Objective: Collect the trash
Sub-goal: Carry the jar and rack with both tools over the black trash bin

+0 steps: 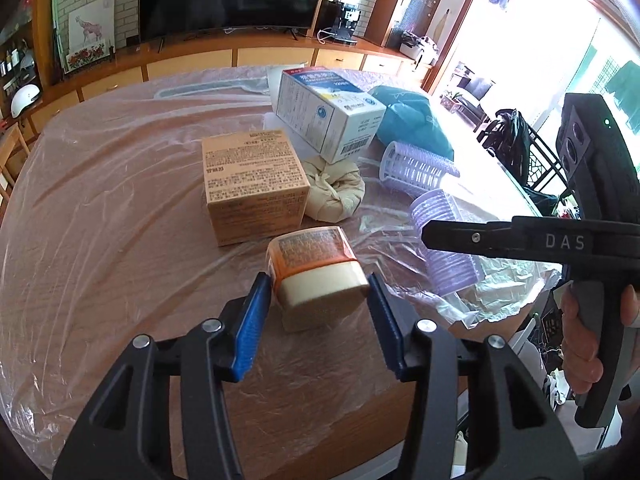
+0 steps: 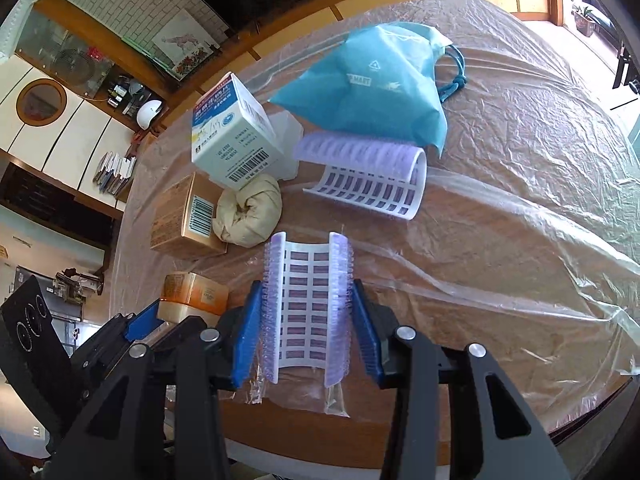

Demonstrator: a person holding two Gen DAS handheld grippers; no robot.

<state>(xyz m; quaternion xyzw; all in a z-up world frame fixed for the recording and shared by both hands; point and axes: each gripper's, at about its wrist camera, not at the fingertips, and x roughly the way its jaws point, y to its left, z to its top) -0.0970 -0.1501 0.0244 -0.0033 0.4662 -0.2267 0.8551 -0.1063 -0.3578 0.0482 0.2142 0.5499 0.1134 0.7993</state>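
An orange-and-cream jar (image 1: 316,276) lies on its side on the plastic-covered table, between the blue pads of my left gripper (image 1: 318,312); the pads sit at its sides, with a small gap on the right. It also shows in the right wrist view (image 2: 195,294). My right gripper (image 2: 306,320) has its pads pressed on a purple hair roller (image 2: 308,308), also seen in the left wrist view (image 1: 448,248). A second roller (image 2: 360,176) lies farther back.
A brown carton (image 1: 252,184), a white-and-blue box (image 1: 328,112), a cream cloth bundle (image 1: 336,192) and a teal drawstring bag (image 2: 372,84) lie behind. The table edge (image 1: 360,412) is near me. Crinkled plastic sheet covers the table.
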